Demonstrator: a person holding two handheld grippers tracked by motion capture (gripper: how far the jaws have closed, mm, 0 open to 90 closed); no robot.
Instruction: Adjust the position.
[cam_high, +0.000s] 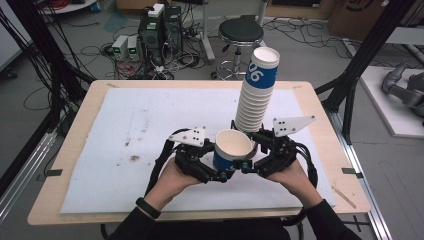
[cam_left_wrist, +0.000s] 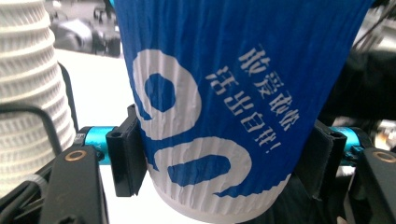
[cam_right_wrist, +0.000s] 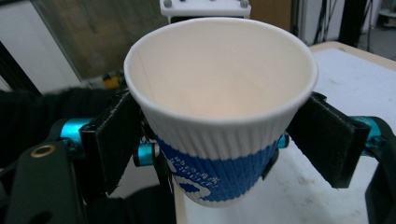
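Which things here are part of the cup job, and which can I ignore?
In the job: single paper cup, clamped by the left gripper; tall cup stack behind it; right gripper, jaws apart beside the cup; white mat.

Lying about: black stool, computer boxes and cables on the floor beyond the table.

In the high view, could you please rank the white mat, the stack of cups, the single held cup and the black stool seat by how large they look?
1. white mat
2. stack of cups
3. and 4. black stool seat and single held cup: similar, and the stool stands farther away, so unranked.
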